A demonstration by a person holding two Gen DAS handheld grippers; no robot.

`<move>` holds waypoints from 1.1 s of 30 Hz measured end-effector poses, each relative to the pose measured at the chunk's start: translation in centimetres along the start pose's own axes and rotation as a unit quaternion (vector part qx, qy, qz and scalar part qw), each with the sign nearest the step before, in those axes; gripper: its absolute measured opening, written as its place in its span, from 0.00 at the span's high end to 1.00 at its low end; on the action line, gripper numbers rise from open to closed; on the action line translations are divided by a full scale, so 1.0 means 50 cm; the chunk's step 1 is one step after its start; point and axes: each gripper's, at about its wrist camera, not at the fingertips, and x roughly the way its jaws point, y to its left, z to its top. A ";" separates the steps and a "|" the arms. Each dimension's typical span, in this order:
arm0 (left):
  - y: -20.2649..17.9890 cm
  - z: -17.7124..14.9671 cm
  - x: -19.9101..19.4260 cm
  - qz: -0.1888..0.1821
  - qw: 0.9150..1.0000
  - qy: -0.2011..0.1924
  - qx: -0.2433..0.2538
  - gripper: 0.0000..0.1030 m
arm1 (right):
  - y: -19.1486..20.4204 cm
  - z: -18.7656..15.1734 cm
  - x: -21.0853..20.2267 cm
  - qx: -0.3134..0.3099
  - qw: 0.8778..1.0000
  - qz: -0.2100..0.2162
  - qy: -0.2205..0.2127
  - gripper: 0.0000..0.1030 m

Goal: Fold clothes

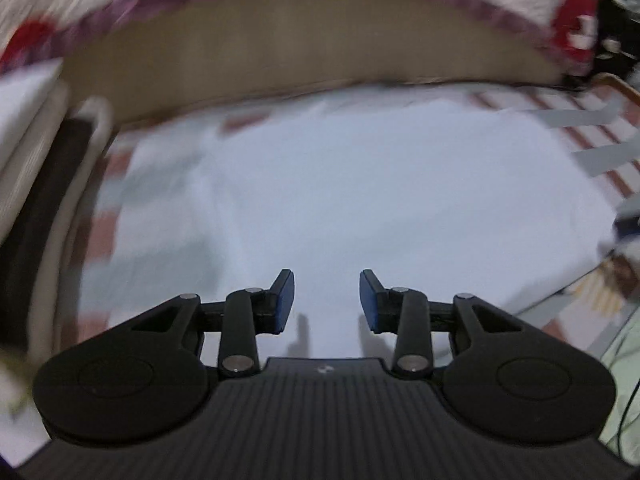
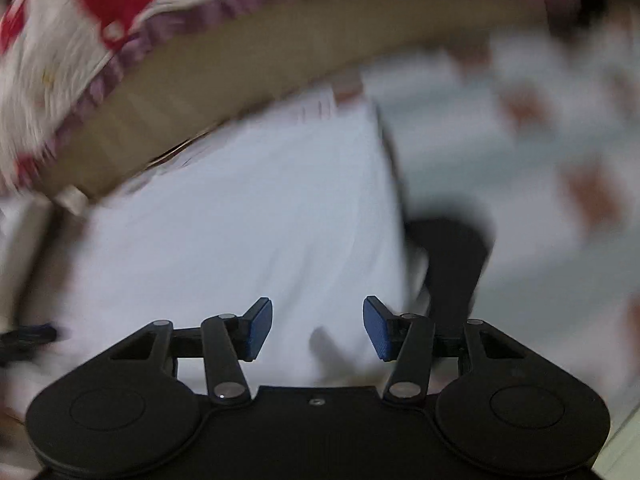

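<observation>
Both fisheye views are evenly lit, motion-blurred, bowed at edges.

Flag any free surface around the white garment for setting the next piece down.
Free: patterned sheet right of the white garment, beyond the dark item at its edge. Crowded: tan panel borders the far side, pale items hug the left. Blur hides detail.
</observation>
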 end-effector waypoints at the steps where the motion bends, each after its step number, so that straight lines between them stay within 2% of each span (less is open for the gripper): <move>1: -0.020 0.017 0.010 -0.016 1.000 -0.001 0.006 0.66 | -0.013 -0.018 -0.001 0.031 0.999 0.001 0.012 0.46; 4: -0.079 0.045 0.052 -0.069 0.998 0.003 -0.001 0.66 | -0.039 -0.048 -0.010 0.078 0.997 -0.016 0.008 0.45; 6: -0.129 0.031 0.082 -0.072 0.997 0.000 0.008 0.66 | -0.061 -0.042 -0.001 0.121 0.993 0.011 0.004 0.45; 9: -0.177 -0.015 0.111 -0.067 0.997 0.019 0.036 0.66 | -0.082 -0.045 0.052 0.201 0.979 0.040 0.019 0.43; 12: -0.176 -0.050 0.128 -0.037 0.996 0.033 0.070 0.66 | -0.071 -0.035 0.070 0.218 0.974 0.052 -0.021 0.39; 14: -0.151 -0.057 0.136 -0.036 0.998 0.045 0.035 0.66 | -0.068 -0.034 0.072 0.224 0.971 0.044 -0.074 0.40; 15: -0.138 -0.061 0.138 -0.041 0.998 0.046 0.013 0.66 | -0.068 -0.031 0.077 0.226 0.968 0.041 -0.095 0.43; 16: -0.127 -0.065 0.136 -0.048 0.998 0.040 -0.001 0.66 | -0.069 -0.025 0.084 0.227 0.967 0.039 -0.111 0.52; 17: -0.119 -0.068 0.135 -0.049 0.998 0.038 -0.008 0.66 | -0.068 -0.021 0.091 0.221 0.968 0.034 -0.115 0.88; 19: -0.119 -0.070 0.132 -0.040 0.998 0.041 -0.007 0.66 | -0.068 -0.016 0.093 0.207 0.972 0.026 -0.111 0.90; 21: -0.122 -0.071 0.130 -0.033 0.998 0.045 -0.006 0.66 | -0.084 -0.014 0.058 0.217 0.966 0.033 -0.132 0.92; 23: -0.114 -0.069 0.134 -0.041 0.998 0.051 -0.024 0.66 | -0.089 -0.014 0.039 0.206 0.969 0.032 -0.136 0.92; 25: -0.102 -0.065 0.137 -0.052 0.996 0.058 -0.046 0.66 | -0.076 -0.010 0.055 0.184 0.976 0.008 -0.118 0.92; 27: -0.089 -0.066 0.136 -0.069 0.993 0.064 -0.067 0.66 | -0.083 -0.008 0.069 0.197 0.975 0.008 -0.101 0.89; 28: -0.083 -0.066 0.136 -0.077 0.992 0.066 -0.075 0.66 | -0.095 -0.014 0.068 0.219 0.971 0.017 -0.098 0.86; 29: -0.079 -0.067 0.137 -0.083 0.991 0.069 -0.081 0.66 | -0.109 -0.022 0.067 0.246 0.964 0.032 -0.092 0.73; 31: -0.080 -0.067 0.136 -0.084 0.991 0.071 -0.076 0.66 | -0.136 -0.049 0.063 0.304 0.948 0.070 -0.070 0.67; 33: -0.080 -0.066 0.135 -0.086 0.991 0.069 -0.072 0.65 | -0.157 -0.082 0.062 0.360 0.924 0.120 -0.041 0.59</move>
